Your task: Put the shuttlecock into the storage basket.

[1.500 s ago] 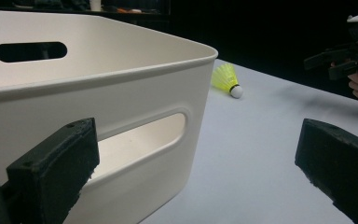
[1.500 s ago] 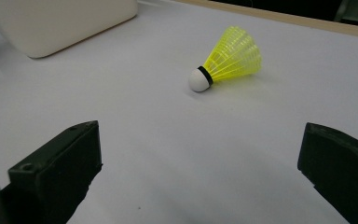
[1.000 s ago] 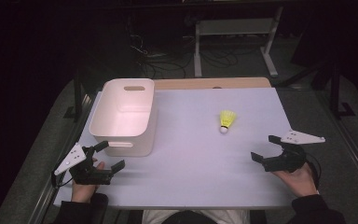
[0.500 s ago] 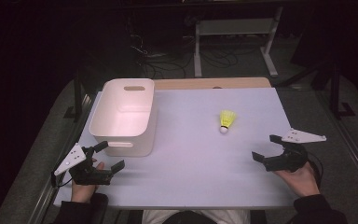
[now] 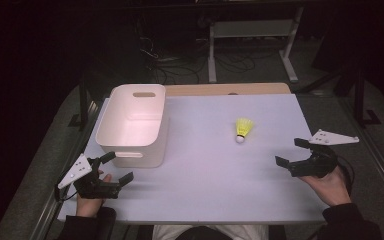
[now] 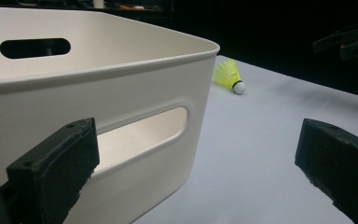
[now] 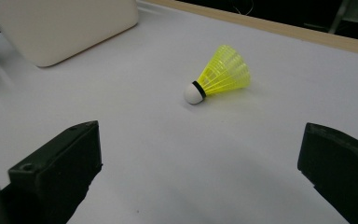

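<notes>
White plastic bin [image 5: 132,125] sits on the left half of the white tabletop [image 5: 205,175], long axis running away from the person, a handle slot in each short wall. Interior pale and bare as far as the high view shows; nothing visible inside. Through the near handle slot in the left gripper view [image 6: 121,74], only the bin's own inner wall.

Yellow shuttlecock [image 5: 242,129] lies on its side on the tabletop, right of centre, well apart from the bin. White cork tip toward the person, skirt pointing away. The right gripper view [image 7: 219,74] shows it ahead, between the lines of the two jaws, not touched.

Left gripper [image 5: 114,169]: jaws spread wide, nothing between them, just beside the bin's near wall at the table's front left.

Right gripper [image 5: 293,152]: jaws spread wide, holding nothing, at the front right, near the shuttlecock but clear of it.

Against the frames from a second and half a second back: bin and shuttlecock unmoved. Both grippers in nearly the same spots, jaws equally wide; the right shifted very slightly.
</notes>
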Demonstrator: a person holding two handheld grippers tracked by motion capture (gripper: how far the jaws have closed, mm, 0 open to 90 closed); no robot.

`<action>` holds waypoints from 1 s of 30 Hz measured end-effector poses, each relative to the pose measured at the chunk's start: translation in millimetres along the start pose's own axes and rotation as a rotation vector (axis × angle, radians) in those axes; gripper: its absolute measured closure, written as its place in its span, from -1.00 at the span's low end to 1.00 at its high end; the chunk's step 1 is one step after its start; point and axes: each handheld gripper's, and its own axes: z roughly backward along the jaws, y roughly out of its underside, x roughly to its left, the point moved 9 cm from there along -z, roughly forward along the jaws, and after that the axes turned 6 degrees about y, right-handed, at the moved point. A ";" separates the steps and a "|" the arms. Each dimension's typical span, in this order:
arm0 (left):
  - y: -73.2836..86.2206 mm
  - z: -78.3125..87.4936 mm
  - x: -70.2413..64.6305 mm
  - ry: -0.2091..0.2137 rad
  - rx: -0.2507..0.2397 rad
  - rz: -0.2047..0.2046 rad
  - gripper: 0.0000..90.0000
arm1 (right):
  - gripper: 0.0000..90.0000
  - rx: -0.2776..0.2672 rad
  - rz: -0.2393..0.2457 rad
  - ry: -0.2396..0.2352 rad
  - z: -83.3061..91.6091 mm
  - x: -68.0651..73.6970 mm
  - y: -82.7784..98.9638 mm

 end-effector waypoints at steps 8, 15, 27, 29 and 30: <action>0.1 -0.2 -0.3 0.001 0.000 0.000 -1.00 | -1.00 0.015 0.020 -0.007 -0.7 -0.8 -10.8; 0.3 0.0 -0.3 0.002 0.001 -0.001 -1.00 | -1.00 0.036 0.044 -0.016 -4.9 1.7 -19.9; 0.4 0.0 -0.4 0.003 0.001 -0.001 -1.00 | -1.00 0.057 0.078 -0.037 -11.6 6.5 -34.8; 0.4 0.1 -0.4 0.003 0.002 -0.003 -1.00 | -1.00 0.061 0.083 -0.038 -12.9 7.0 -36.9; 0.4 0.2 -0.4 0.003 0.002 -0.003 -1.00 | -1.00 0.064 0.087 -0.038 -13.7 7.2 -37.8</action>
